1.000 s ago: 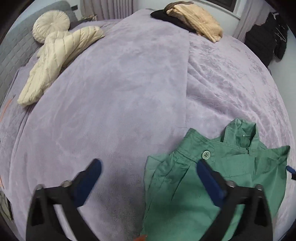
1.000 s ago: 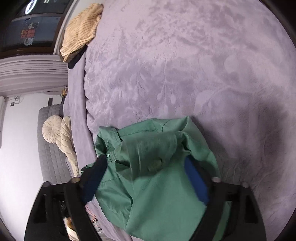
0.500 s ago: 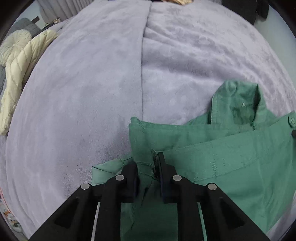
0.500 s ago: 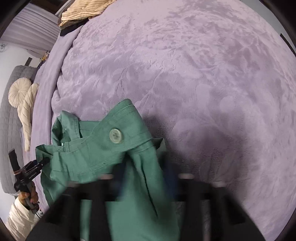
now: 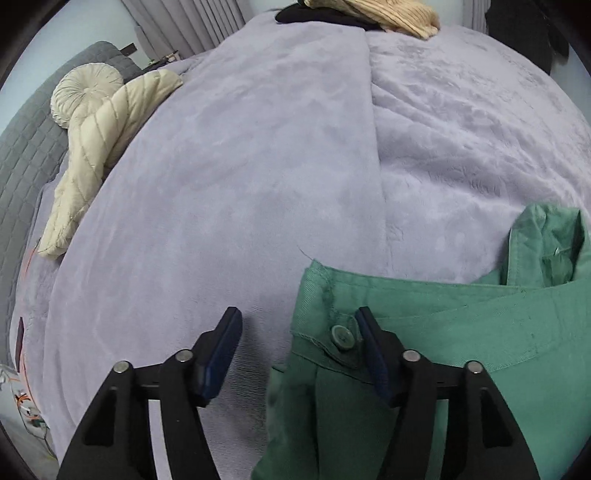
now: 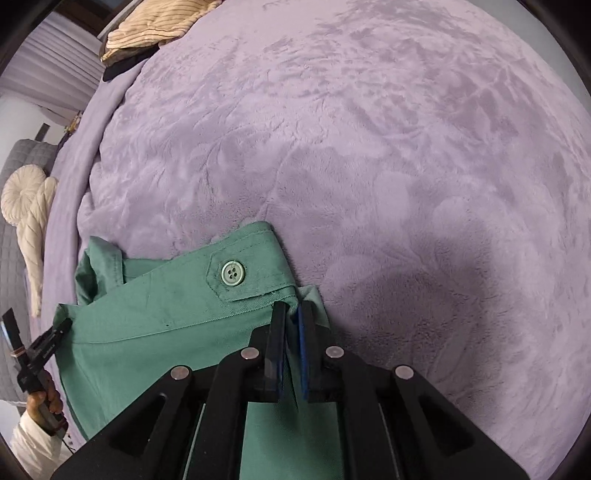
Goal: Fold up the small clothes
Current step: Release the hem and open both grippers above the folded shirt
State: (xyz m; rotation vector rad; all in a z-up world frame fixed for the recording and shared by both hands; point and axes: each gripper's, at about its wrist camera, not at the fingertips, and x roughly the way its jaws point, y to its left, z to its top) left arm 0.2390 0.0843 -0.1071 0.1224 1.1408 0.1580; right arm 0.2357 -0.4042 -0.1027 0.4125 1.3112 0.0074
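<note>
The left gripper (image 5: 299, 328), pinched on the green garment (image 5: 461, 332) half a second ago, is opening; the right gripper (image 6: 291, 314) still pinches its waistband

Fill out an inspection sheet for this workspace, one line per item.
Surface: lilac plush blanket across the bed.
Job's things: green garment lying crumpled at the near edge, button facing up.
Clutter: cream quilted jacket, round cushion, tan ribbed knit on a black item.
Grippers: left gripper opening, one finger on the garment; right gripper shut on the green garment.
Cables: nothing seen.
Surroundings: grey quilted headboard, curtains.
</note>
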